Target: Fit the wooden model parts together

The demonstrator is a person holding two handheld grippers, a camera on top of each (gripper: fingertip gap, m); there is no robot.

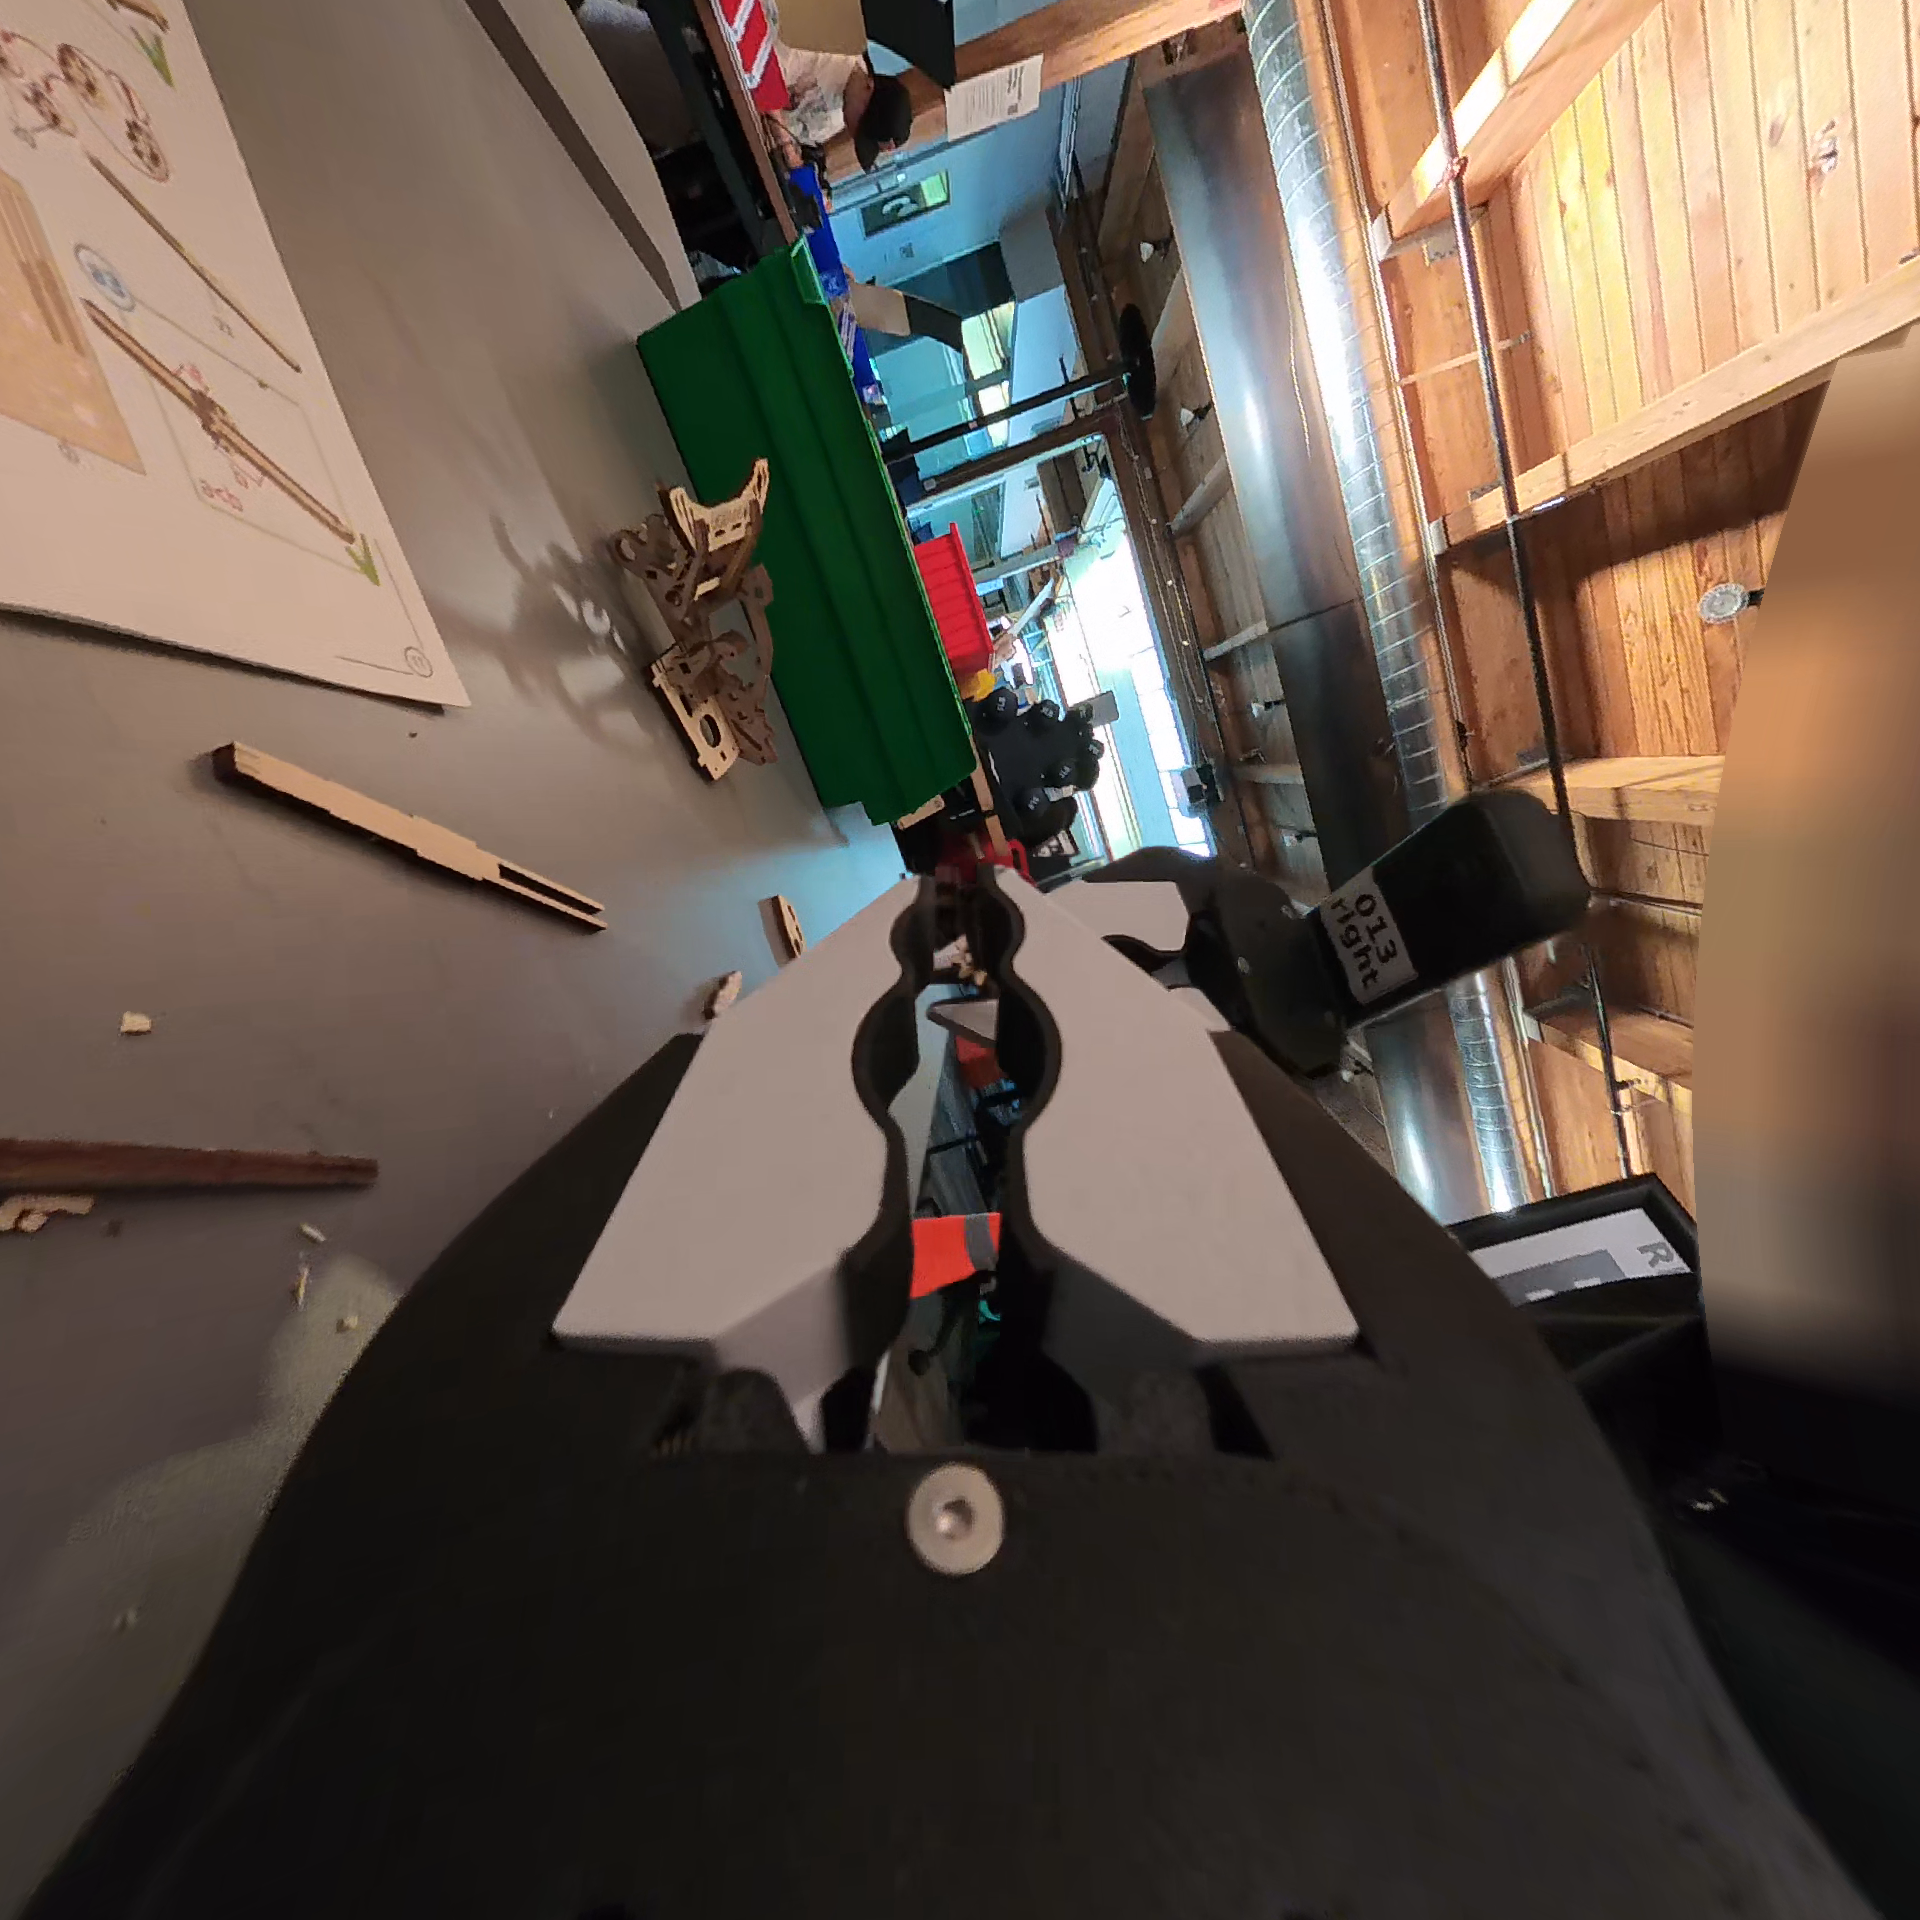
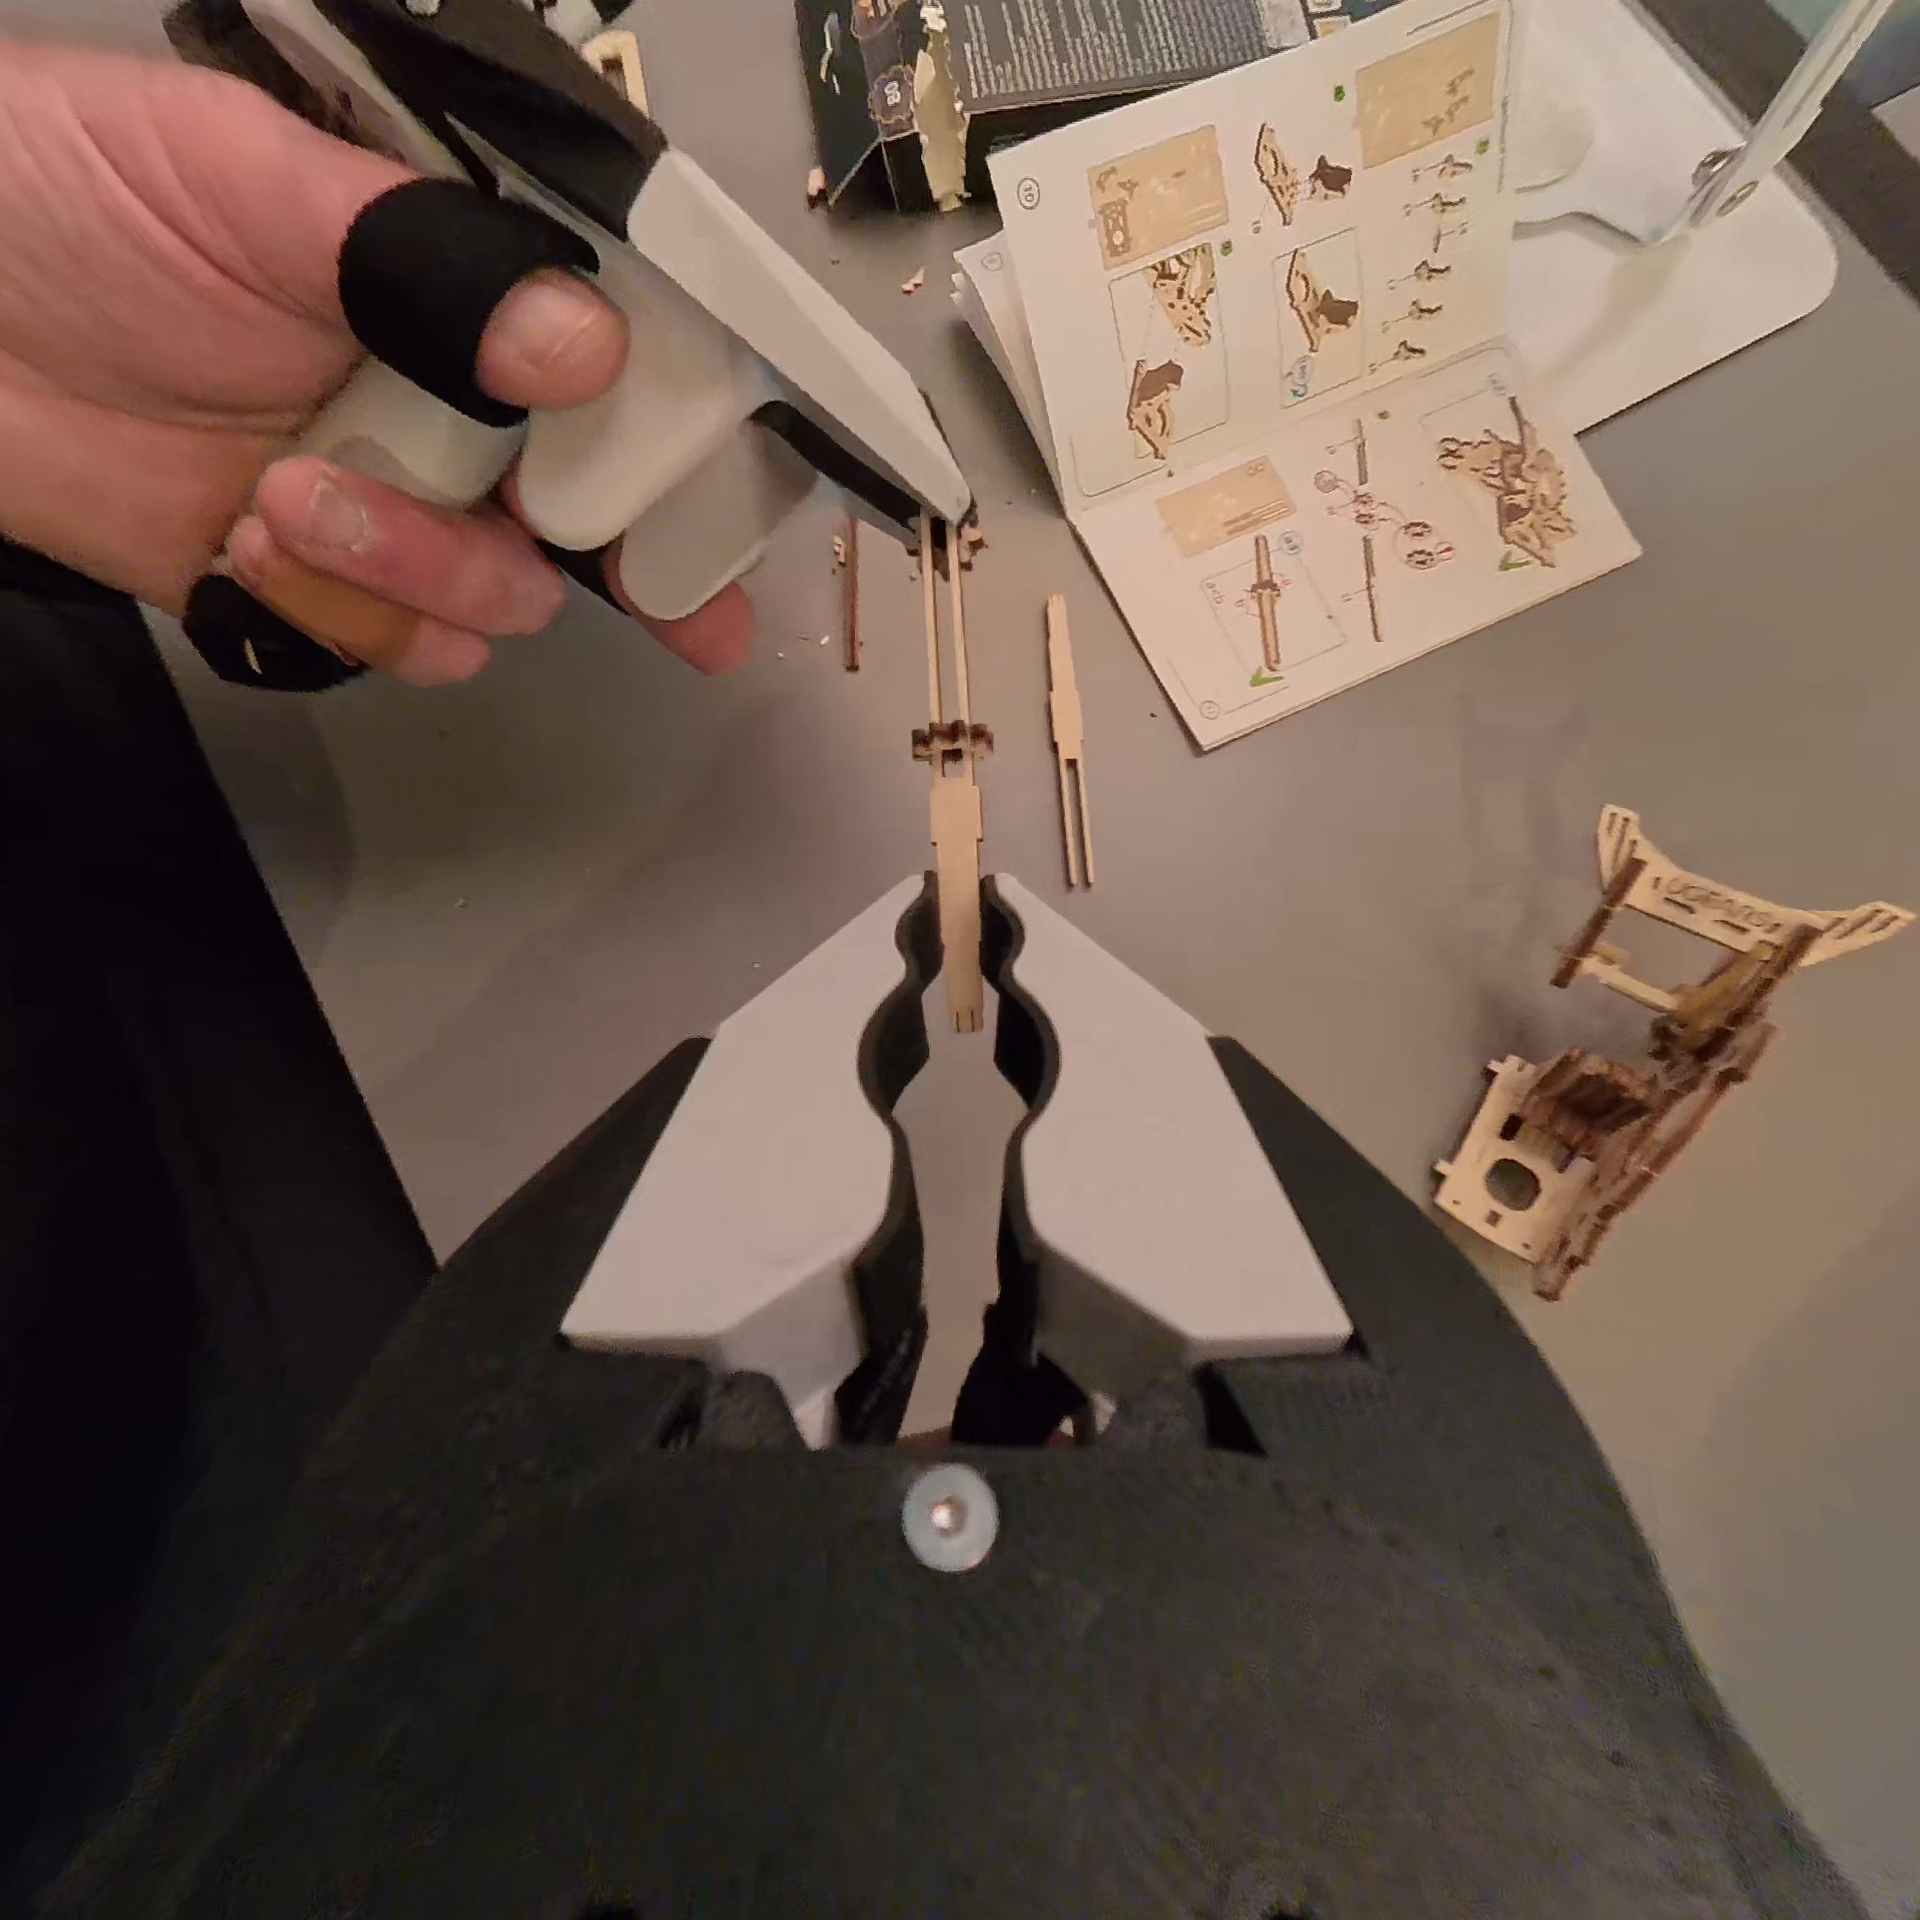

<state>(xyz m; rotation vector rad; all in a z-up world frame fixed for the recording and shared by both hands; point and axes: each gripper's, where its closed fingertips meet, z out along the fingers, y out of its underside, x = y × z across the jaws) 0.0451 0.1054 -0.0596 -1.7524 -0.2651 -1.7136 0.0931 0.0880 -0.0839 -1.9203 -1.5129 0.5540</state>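
Left wrist view first: the left gripper (image 1: 956, 894) is rolled on its side, its grey fingers nearly closed at the tips. What they pinch is hard to make out here, just a sliver of something between the tips. On the grey tabletop (image 1: 436, 935) lies a loose pale wooden slat with a forked end (image 1: 405, 831), a dark wooden strip (image 1: 187, 1164) nearer the camera, and further off the half-built brown wooden model frame (image 1: 712, 613) just in front of a green plastic bin (image 1: 821, 540). The black body of the right gripper (image 1: 1351, 935) sits close on the far side.

Right wrist view is way clearer. The right gripper (image 2: 958, 894) has its fingers closed down on the lower end of a long thin pale wooden shaft with a small cross-shaped collar (image 2: 951, 790). The left gripper's tips (image 2: 935, 509) clamp the forked top end of the same shaft, held by a hand (image 2: 260, 395).

I'd say the step is sliding the collar or seating the fork, so keep both grips in line with the shaft. It looks flimsy, and any twist could snap the prongs.

Room-wise, a spare forked slat (image 2: 1070, 738) lies just beside, the open paper instruction booklet (image 2: 1320, 416) is near on the right, and the model frame (image 2: 1621, 1049) is well apart. There's bare table below the shaft.
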